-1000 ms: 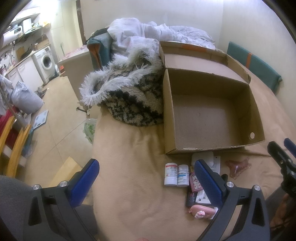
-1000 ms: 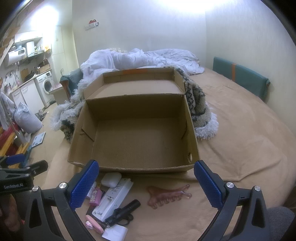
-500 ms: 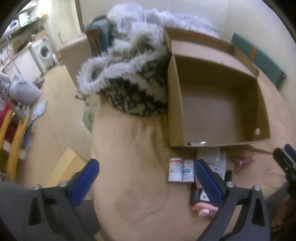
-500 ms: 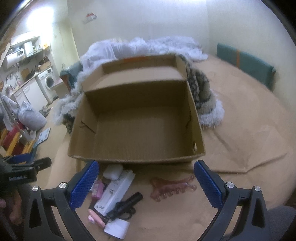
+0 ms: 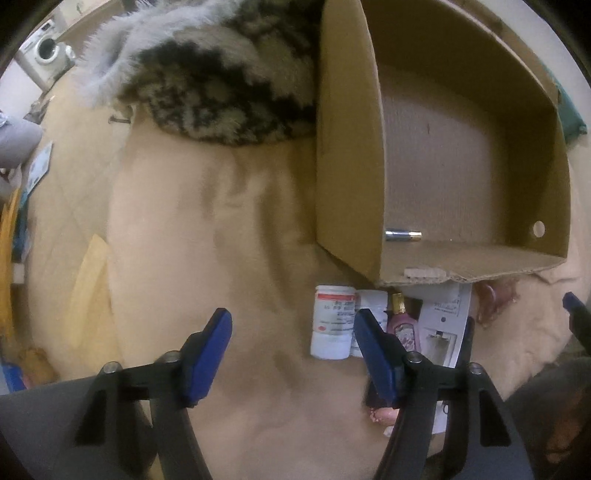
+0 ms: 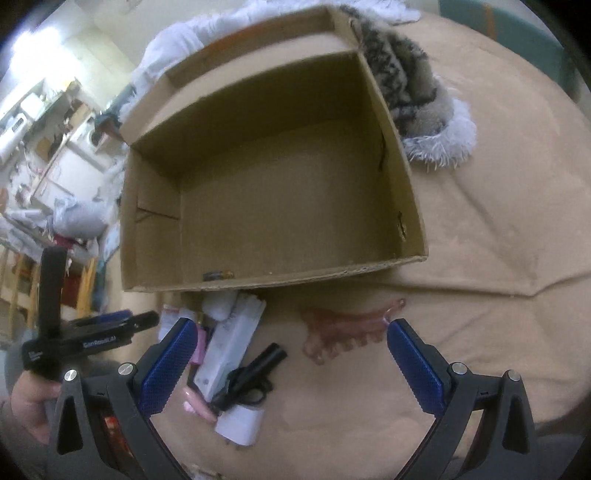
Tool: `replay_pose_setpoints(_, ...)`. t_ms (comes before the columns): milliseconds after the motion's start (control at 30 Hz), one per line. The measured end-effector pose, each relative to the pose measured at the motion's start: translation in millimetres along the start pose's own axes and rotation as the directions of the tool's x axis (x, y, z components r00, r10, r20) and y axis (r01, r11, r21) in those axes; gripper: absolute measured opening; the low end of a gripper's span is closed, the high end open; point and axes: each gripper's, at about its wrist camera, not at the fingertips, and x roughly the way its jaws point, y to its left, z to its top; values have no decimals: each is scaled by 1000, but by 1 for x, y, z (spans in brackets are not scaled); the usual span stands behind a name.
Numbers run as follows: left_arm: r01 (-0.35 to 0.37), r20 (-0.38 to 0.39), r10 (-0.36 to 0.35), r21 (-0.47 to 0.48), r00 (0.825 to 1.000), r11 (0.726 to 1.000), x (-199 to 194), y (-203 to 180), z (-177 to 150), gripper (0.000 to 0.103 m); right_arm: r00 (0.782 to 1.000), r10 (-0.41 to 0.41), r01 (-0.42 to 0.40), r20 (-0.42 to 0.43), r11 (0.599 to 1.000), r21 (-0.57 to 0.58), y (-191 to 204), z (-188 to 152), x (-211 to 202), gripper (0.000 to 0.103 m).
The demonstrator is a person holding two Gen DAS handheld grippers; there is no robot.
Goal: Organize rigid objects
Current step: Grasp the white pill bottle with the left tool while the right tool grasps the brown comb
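An open cardboard box (image 5: 347, 155) (image 6: 273, 282) lies on the beige bed, with a small metal cylinder (image 5: 402, 235) inside by its near wall. In front of it lie two white pill bottles (image 5: 331, 321), a pink perfume bottle (image 5: 404, 328), a white carton (image 6: 231, 343), a black pistol-shaped item (image 6: 255, 373) and a pink claw clip (image 6: 343, 328). My left gripper (image 5: 295, 328) points straight down, its jaws closing; the left bottle stands between them near the right finger, untouched. My right gripper (image 6: 290, 338) hangs open over the black item and clip.
A fuzzy black-and-white throw (image 5: 229, 74) (image 6: 413, 81) lies against the box's far side. The bed edge drops to the floor at the left, where a washing machine (image 5: 48, 55) stands. A teal cushion (image 6: 498, 26) is at the far right.
Both grippers have tipped downward and dropped closer to the items in front of the box. The left gripper's jaws have narrowed from wide apart.
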Motion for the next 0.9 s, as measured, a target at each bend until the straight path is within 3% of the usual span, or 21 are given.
replay_pose_setpoints(100, 14, -30, -14, 1, 999, 1000, 12, -6, 3, 65, 994, -67, 61, -87, 996, -66, -2, 10, 13, 103)
replay_pose_setpoints(233, 11, -55, -12, -19, 998, 1000, 31, -9, 6, 63, 961, -135, 126, -240, 991, -54, -17, 16, 48, 103)
replay_pose_setpoints(467, 7, -76, -10, -33, 997, 999, 55, -12, 5, 56, 909, -167, 179, -383, 984, -5, -31, 13, 102, 103)
replay_pose_setpoints(567, -37, -66, 36, -8, 997, 999, 67, -22, 5, 51, 892, -219, 217, -396, 975, -49, -27, 10, 116, 103)
replay_pose_setpoints(667, -71, -56, 72, 4, 996, 997, 70, -30, 1, 37, 873, -307, 282, -379, 952, -121, -18, 5, 128, 103)
replay_pose_setpoints(700, -85, -50, 86, 15, 995, 996, 70, -34, 1, 27, 873, -323, 294, -365, 946, -132, -16, 5, 129, 103)
replay_pose_setpoints(733, -90, -48, 91, 21, 995, 996, 70, -37, 1, 24, 879, -326, 301, -347, 945, -125, -15, 7, 128, 103)
replay_pose_setpoints(800, -91, -46, 92, 30, 995, 995, 69, -40, 1, 24, 893, -315, 304, -323, 949, -84, -18, 9, 125, 103)
replay_pose_setpoints(900, -83, -42, 84, 22, 996, 996, 66, -42, 0, 24, 894, -329, 304, -305, 944, -127, -15, 5, 127, 103)
